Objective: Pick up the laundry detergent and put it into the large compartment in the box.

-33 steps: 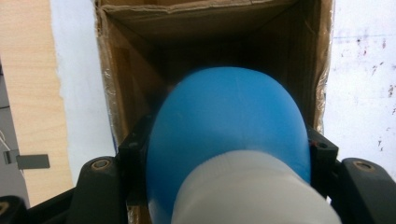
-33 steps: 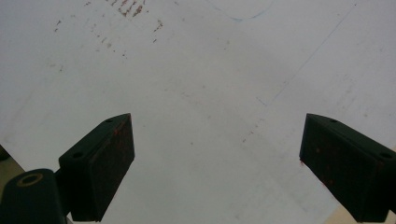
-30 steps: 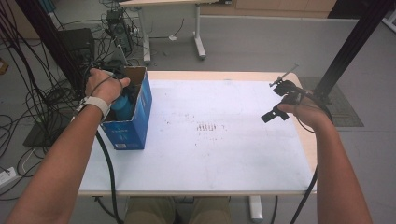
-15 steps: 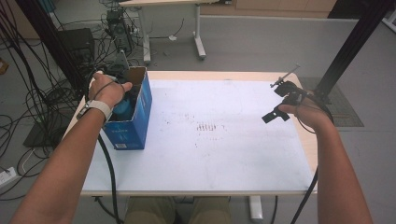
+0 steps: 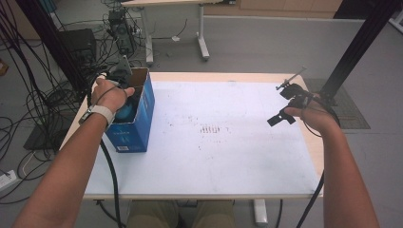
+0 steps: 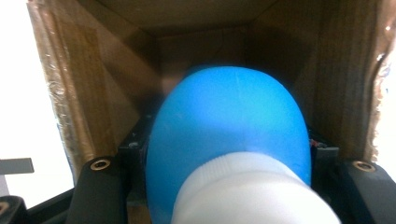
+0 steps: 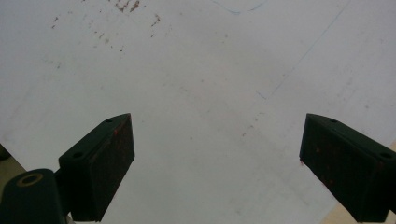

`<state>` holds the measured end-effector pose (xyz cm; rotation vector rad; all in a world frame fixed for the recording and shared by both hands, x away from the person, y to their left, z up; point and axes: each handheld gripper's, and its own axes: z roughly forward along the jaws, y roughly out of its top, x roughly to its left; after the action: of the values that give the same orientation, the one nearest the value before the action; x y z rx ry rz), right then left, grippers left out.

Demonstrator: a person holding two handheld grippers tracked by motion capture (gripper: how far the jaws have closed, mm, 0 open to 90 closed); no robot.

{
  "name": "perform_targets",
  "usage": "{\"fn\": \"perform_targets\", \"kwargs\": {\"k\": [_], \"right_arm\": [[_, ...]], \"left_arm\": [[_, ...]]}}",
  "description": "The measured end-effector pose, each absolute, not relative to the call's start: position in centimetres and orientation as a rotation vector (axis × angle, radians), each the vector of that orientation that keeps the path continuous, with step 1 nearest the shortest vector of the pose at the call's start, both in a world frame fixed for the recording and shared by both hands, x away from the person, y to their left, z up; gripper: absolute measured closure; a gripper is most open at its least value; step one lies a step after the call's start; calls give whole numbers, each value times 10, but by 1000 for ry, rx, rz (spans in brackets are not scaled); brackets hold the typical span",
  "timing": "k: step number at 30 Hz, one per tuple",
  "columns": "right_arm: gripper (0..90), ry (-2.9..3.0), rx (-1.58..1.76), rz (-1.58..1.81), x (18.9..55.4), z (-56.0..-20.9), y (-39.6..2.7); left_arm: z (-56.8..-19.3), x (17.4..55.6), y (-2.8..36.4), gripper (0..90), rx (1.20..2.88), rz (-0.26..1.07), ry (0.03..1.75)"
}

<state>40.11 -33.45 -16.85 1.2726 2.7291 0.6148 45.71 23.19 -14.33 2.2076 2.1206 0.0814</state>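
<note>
A blue cardboard box [image 5: 138,126] stands open-topped at the table's left edge. My left gripper [image 6: 229,154] reaches down into it, shut on a blue bottle [image 6: 229,121] with a white cap [image 6: 252,191]. The black jaws press on the bottle's two sides, and the box's brown inner walls [image 6: 93,79] surround it. In the high view the left hand [image 5: 110,95] covers the box's mouth and a bit of the blue bottle [image 5: 126,113] shows beneath it. At the table's right side my right gripper [image 5: 283,103] hovers open over the white sheet, with nothing between its jaws [image 7: 217,163].
A white sheet [image 5: 214,142] with small brown marks [image 5: 209,129] covers most of the table. A black post [image 5: 356,47] rises beyond the right edge. Cables and equipment [image 5: 119,28] lie on the floor behind and to the left of the table.
The left hand with the bottle has shifted slightly at the box's mouth. The right hand and its gripper have stayed still.
</note>
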Motion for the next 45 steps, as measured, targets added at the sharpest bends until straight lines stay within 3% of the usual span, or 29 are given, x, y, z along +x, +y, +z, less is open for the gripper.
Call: {"fn": "perform_targets", "kwargs": {"k": [45], "right_arm": [[100, 2728, 1258, 591, 399, -162, -330]], "left_arm": [[-144, 461, 236, 374, 2207, 58, 2127]]}}
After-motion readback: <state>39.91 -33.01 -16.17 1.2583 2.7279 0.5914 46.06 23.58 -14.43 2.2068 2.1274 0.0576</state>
